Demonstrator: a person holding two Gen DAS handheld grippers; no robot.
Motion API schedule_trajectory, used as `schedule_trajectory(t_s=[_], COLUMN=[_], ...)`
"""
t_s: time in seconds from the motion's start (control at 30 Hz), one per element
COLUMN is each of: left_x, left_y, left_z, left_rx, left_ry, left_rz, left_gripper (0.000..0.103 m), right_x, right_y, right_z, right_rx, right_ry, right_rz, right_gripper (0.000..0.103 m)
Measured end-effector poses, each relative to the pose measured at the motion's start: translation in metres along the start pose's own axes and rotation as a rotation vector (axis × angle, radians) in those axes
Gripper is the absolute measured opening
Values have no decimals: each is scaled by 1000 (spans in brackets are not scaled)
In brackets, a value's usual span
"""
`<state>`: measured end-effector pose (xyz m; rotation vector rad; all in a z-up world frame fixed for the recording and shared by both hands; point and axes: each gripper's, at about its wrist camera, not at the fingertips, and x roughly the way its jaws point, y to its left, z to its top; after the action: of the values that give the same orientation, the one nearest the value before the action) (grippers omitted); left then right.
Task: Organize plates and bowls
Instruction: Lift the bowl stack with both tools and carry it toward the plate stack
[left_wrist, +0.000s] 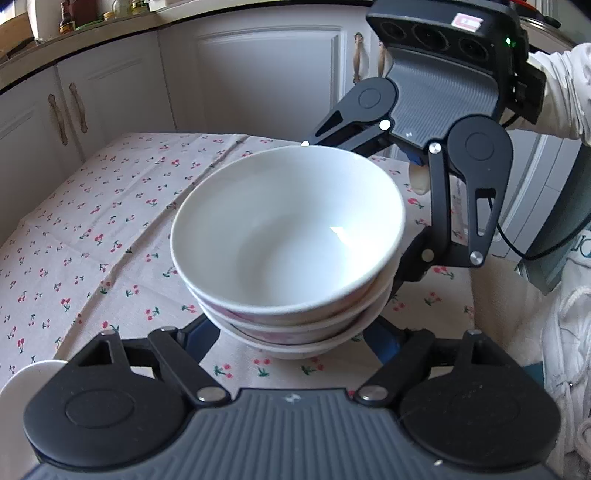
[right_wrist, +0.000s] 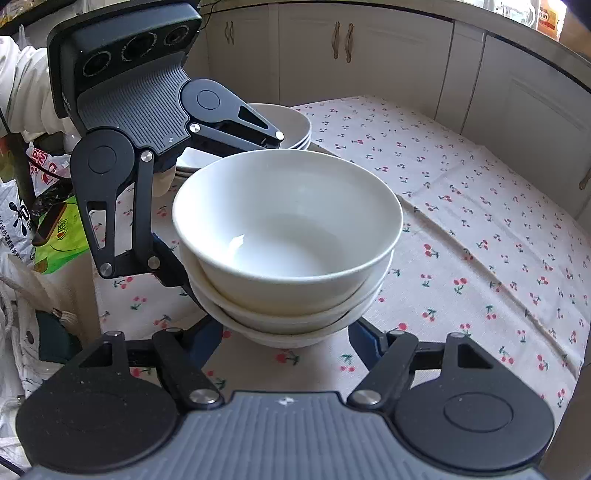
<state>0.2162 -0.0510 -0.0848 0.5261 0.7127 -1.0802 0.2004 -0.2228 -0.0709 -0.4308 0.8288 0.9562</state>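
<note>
A stack of three white bowls (left_wrist: 288, 240) is held just above the cherry-print tablecloth (left_wrist: 92, 229). It also shows in the right wrist view (right_wrist: 288, 236). My left gripper (left_wrist: 291, 343) has its jaws spread wide around the bottom bowl, one finger on each side. My right gripper (right_wrist: 288, 332) grips the same stack from the opposite side, jaws equally wide. Each gripper appears in the other's view, the right one (left_wrist: 424, 184) and the left one (right_wrist: 155, 177). The fingertips are hidden under the bowls.
A second stack of white bowls (right_wrist: 291, 125) and a white plate (right_wrist: 192, 158) lie behind the left gripper. A white rim (left_wrist: 29, 373) shows at the lower left. White cabinets (left_wrist: 258, 77) stand beyond the table. Bags (right_wrist: 44, 221) crowd the table's left edge.
</note>
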Motion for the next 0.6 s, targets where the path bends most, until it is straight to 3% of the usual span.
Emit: schedule_trajectory(t_s=[0.6], left_x=[-55], left_y=[-26], left_z=[-11], left_rx=[-7], left_ry=[-53], left_rz=[75], left_gripper=[84], right_x=[-17], right_y=[37], right_z=[24], right_rx=[-50], right_ry=[-2], right_rz=[-8], right_gripper=[79])
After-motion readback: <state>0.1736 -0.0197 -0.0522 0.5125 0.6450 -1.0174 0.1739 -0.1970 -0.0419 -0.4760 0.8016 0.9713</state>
